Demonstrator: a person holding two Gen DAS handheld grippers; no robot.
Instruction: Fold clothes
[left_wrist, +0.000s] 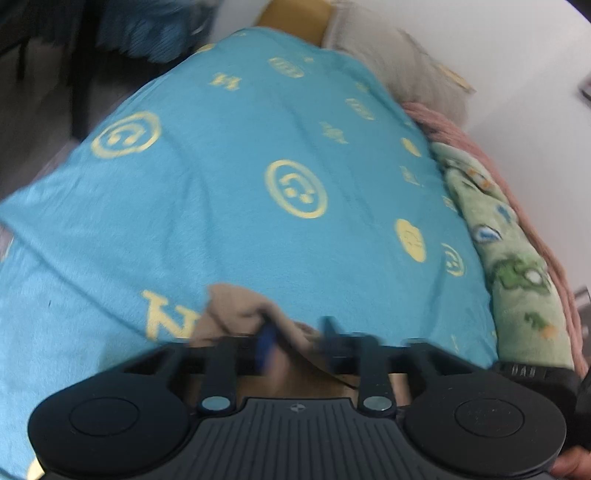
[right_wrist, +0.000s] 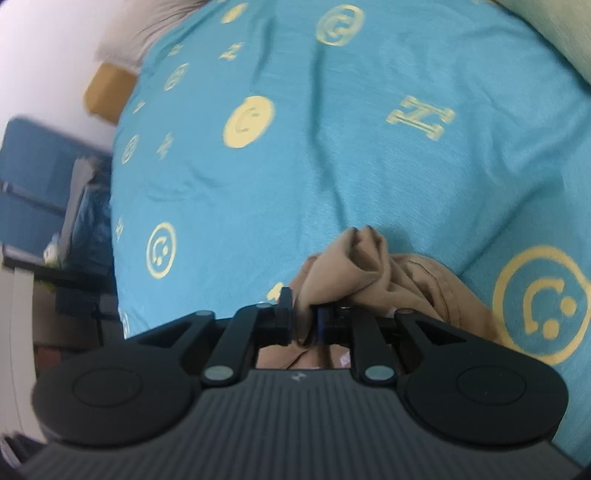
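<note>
A tan garment (left_wrist: 236, 306) lies on a turquoise bedspread (left_wrist: 229, 177) with yellow smiley prints. In the left wrist view my left gripper (left_wrist: 299, 332) stands with its jaws apart, and the tan cloth lies between and under them; the frame is blurred. In the right wrist view my right gripper (right_wrist: 306, 317) is shut on a bunched fold of the tan garment (right_wrist: 354, 266), which rises just past the fingertips (right_wrist: 286, 306). More tan cloth spreads to the right and below the gripper.
A green patterned blanket (left_wrist: 509, 258) and a pink one (left_wrist: 461, 129) lie along the bed's right side, with a beige pillow (left_wrist: 391, 55) behind. A cardboard box (right_wrist: 107, 92) and blue furniture (right_wrist: 37, 184) stand off the bed's left edge.
</note>
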